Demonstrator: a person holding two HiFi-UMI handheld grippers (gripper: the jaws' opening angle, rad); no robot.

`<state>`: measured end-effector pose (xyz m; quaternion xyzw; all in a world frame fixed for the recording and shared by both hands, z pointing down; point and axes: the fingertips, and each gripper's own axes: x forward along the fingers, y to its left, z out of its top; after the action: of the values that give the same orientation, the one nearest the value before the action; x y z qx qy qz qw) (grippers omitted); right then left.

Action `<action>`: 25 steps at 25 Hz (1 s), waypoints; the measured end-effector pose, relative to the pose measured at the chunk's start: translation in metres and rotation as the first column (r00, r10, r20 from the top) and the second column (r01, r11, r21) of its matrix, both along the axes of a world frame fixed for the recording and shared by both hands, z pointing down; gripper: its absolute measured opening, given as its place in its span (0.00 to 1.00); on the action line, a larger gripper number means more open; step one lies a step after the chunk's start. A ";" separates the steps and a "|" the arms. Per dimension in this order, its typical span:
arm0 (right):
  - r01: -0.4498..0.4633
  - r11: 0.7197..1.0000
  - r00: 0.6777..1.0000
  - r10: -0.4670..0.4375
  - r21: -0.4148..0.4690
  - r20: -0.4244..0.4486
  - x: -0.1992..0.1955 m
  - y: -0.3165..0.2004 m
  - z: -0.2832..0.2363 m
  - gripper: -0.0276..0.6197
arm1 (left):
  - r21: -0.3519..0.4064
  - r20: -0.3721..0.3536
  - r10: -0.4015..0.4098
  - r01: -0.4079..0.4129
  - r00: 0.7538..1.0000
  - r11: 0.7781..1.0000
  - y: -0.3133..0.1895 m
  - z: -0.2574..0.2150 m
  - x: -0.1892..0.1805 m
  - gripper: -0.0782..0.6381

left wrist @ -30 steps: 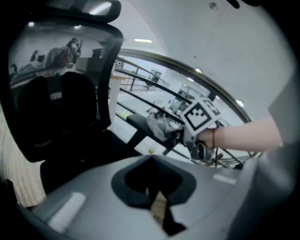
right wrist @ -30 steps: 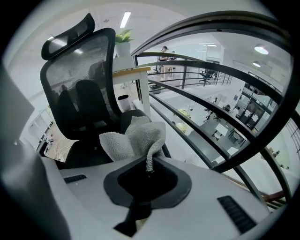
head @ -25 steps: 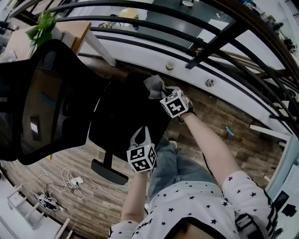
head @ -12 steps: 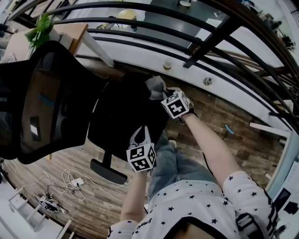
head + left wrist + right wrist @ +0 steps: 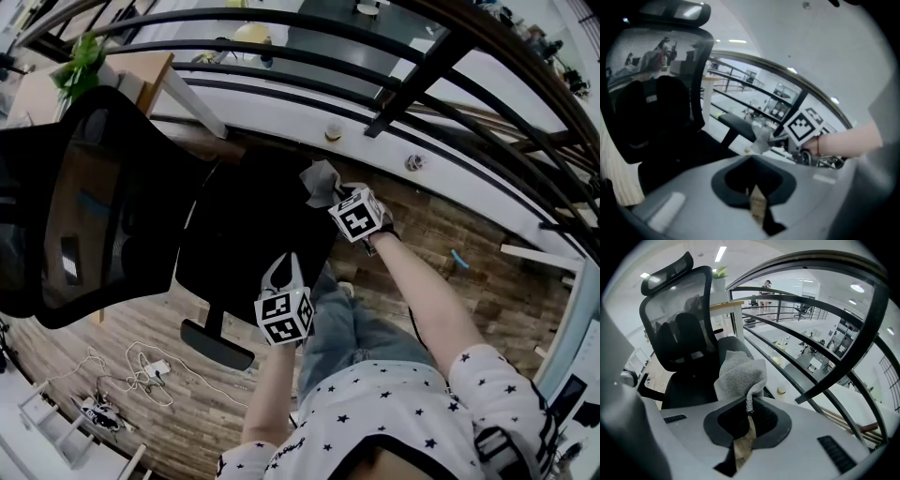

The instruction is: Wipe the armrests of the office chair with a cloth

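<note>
The black office chair (image 5: 103, 197) stands at left in the head view, its mesh back toward me and its seat (image 5: 248, 234) in the middle. My right gripper (image 5: 328, 192) is shut on a grey cloth (image 5: 319, 178) at the seat's far right edge, over the far armrest, which the cloth hides there. The left gripper view shows that armrest (image 5: 736, 123) with the cloth (image 5: 761, 138) at its end. The bunched cloth (image 5: 740, 371) fills the right gripper (image 5: 747, 411). My left gripper (image 5: 283, 264) hovers shut and empty near the seat's front. The near armrest (image 5: 217, 345) sits lower left.
A black metal railing (image 5: 403, 84) curves just beyond the chair. A wooden desk with a green plant (image 5: 84, 52) stands at far left. Cables and a power strip (image 5: 141, 364) lie on the wood floor. The person's jeans-clad leg (image 5: 342, 328) is beside the seat.
The right gripper with the cloth has shifted slightly right along the seat's far edge. The left gripper has stayed in place.
</note>
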<state>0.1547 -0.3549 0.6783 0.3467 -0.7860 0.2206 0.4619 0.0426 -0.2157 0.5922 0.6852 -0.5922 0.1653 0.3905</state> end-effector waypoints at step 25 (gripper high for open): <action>-0.033 0.995 0.991 0.019 0.099 0.134 0.013 0.038 -0.066 0.09 | 0.089 0.018 0.000 -0.001 1.000 0.996 0.016 -0.039 0.017 0.12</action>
<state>0.1675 -0.3168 0.6120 0.3643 -0.8206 0.2091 0.3875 0.0600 -0.1999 0.5533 0.7005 -0.6025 0.1451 0.3540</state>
